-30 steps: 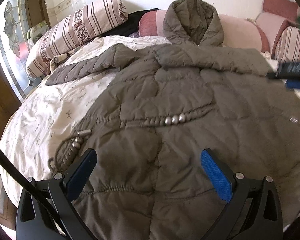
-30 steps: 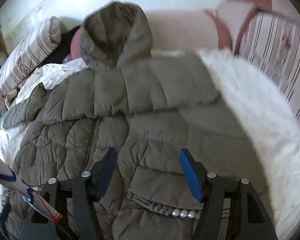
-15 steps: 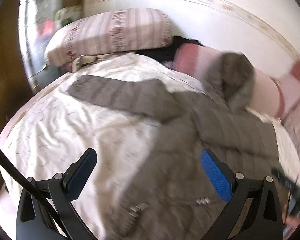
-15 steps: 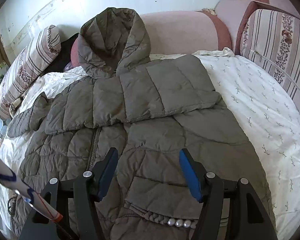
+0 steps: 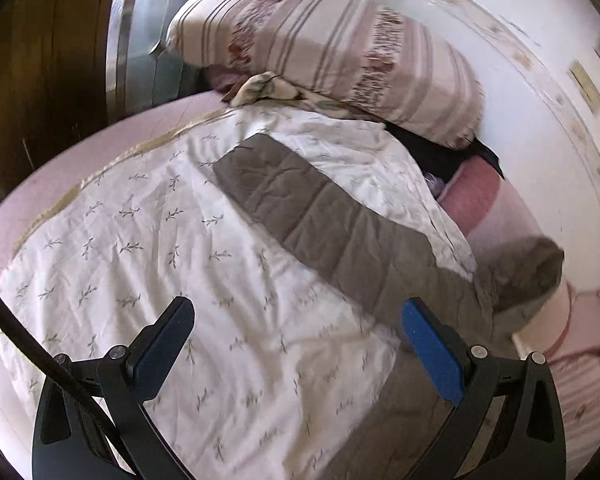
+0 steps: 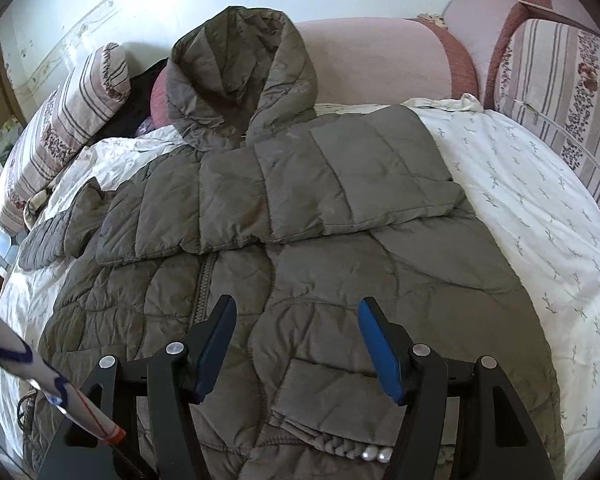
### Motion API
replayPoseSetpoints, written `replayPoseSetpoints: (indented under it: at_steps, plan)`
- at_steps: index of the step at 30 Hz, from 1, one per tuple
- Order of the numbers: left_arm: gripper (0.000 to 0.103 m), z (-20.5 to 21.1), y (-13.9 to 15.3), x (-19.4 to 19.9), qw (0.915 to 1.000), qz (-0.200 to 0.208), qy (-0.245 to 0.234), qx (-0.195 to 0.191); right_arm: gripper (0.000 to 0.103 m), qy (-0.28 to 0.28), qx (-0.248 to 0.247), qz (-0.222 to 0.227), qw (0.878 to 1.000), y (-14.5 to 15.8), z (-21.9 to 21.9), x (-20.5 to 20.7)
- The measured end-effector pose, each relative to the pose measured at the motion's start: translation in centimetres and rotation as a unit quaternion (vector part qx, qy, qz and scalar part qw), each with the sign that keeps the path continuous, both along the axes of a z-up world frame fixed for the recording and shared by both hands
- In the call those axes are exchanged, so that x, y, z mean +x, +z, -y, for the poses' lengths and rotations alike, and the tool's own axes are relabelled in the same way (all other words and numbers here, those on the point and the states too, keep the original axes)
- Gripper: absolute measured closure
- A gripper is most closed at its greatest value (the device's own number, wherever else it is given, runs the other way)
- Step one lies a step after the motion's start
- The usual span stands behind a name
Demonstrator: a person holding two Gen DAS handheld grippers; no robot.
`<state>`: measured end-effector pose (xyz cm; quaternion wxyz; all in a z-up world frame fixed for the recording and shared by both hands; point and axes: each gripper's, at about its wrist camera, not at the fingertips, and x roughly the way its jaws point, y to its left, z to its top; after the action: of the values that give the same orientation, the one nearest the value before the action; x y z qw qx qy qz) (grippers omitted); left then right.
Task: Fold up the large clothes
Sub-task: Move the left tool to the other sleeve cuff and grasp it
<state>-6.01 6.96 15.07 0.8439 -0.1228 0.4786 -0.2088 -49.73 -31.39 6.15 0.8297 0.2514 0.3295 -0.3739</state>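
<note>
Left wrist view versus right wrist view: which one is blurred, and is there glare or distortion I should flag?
Left wrist view: motion-smeared toward the edges, the striped pillow and the coat's hood soft, the outstretched sleeve sharper; bright wash on the wall. Right wrist view: sharp, the padded coat evenly lit, mild glare on the wall upper left. Both show fisheye bending and dark corners.

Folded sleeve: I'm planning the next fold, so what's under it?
The folded sleeve lies across the coat's chest, just below the hood. The zipper's upper part is covered.
</note>
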Motion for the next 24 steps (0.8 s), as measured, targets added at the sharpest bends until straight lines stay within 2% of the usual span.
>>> replayPoseSetpoints:
  at_steps: [3,5,8,13,16,24]
  plan:
    - [0.004,0.0,-1.7,2.8,0.9995,-0.026,0.011,-0.014,0.034,0.005,0.003,-0.001,1.000,-0.2,0.0,0.6]
    - [0.017,0.2,-3.0,4.5,0.9986,-0.043,0.017,-0.024,0.034,0.009,0.007,-0.002,1.000,-0.4,0.0,1.0]
    - [0.028,0.8,-5.6,7.7,0.9956,-0.077,0.022,-0.047,0.034,0.014,0.007,-0.005,1.000,-0.7,0.1,1.6]
    - [0.037,1.0,-9.0,12.1,0.9907,-0.100,0.039,-0.083,0.034,0.021,0.010,-0.007,1.000,-1.0,0.4,2.3]
    - [0.047,1.4,-10.7,14.4,0.9886,-0.104,0.045,-0.098,0.034,0.021,0.017,-0.004,1.000,-1.2,0.7,2.6]
    - [0.050,2.1,-14.2,17.8,0.9837,-0.109,0.071,-0.124,0.034,0.029,0.028,-0.001,0.999,-1.6,0.8,3.4]
